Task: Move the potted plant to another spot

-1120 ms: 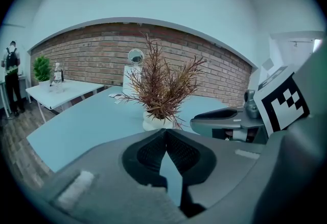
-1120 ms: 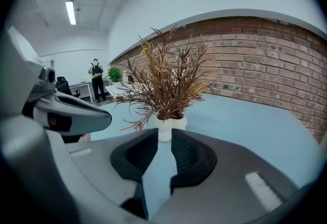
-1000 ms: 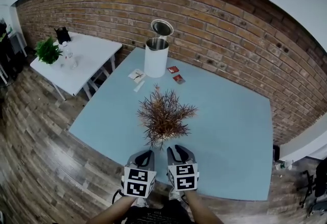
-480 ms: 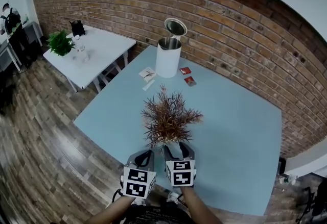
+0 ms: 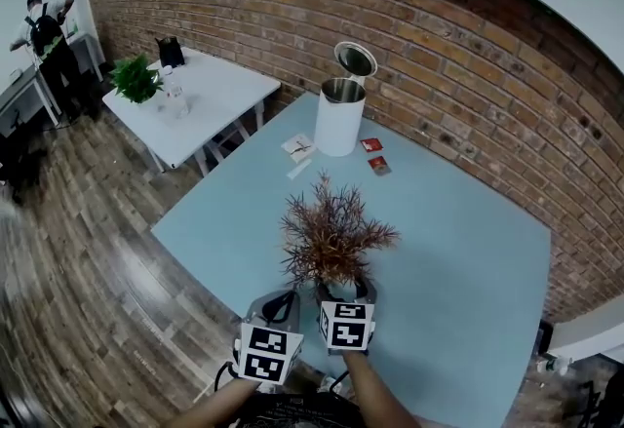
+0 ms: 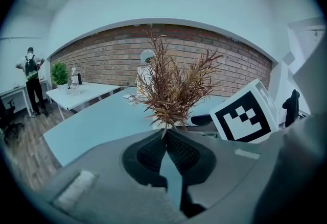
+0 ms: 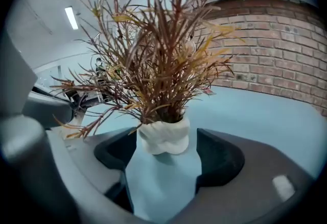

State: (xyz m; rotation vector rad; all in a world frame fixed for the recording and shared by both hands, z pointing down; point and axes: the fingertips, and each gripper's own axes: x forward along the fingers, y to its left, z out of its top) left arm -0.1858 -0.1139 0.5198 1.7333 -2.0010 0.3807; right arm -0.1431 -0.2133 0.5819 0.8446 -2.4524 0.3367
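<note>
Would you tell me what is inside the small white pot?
A bushy reddish-brown plant rises from the pot; its stems cover the opening, hiding any soil.

- Left gripper: a grey moulded plastic shell is carrying a white cube printed with black square markers. In the left gripper view its two black jaw pads, covered in a fine mesh texture, are meeting at the tips. A small pale rectangular patch is sitting on the shell.
- Right gripper: the same grey shell is bearing a matching marker cube. Its smooth black jaws are opening, with the white crinkled pot of the dried reddish-brown plant standing between them, untouched.
- Person: a dark garment is showing at the bottom edge of the head view.
</note>
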